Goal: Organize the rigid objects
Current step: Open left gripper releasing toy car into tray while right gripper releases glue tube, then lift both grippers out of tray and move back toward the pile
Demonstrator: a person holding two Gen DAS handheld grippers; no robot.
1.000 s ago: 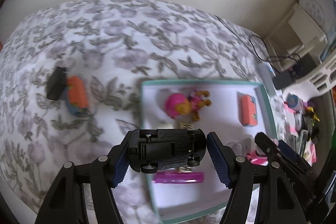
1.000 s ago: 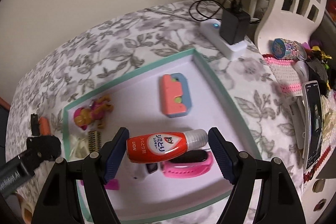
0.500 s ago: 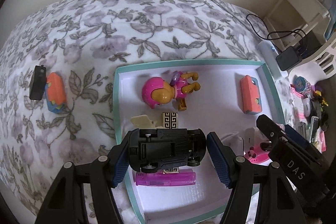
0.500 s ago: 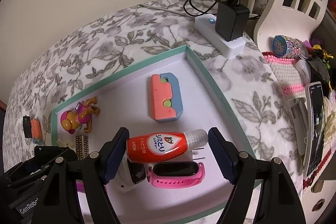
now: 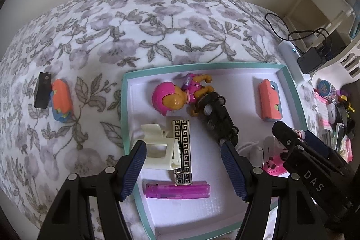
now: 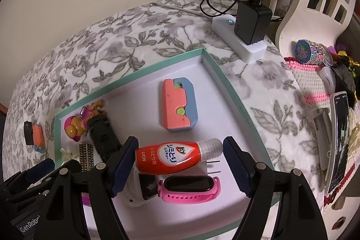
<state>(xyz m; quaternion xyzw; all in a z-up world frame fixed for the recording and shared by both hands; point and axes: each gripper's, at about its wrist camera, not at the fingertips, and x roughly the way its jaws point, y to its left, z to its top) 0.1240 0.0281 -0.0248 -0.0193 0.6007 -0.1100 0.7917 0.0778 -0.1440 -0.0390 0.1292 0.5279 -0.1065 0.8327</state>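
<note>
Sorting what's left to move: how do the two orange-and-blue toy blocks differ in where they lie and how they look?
The orange-and-blue block in the tray lies inside the teal-rimmed tray, near its right wall; the orange-and-blue block on the bedspread lies outside it, touching a black adapter. The tray one shows a clean orange face; the other shows blue and yellow-green patches at its near end. Both lie flat and share the same colours.

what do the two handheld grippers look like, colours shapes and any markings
Both match. The left gripper has black plastic arms branching into angular struts, silver round pivot screws, and dark blue ribbed fingers. The right gripper has the same black frame, silver screws and blue ribbed pads. White lettering marks the bodies: "DAS" on the right one in the left wrist view, "GenRob" on the left one in the right wrist view. No sleeves or cables show.
</note>
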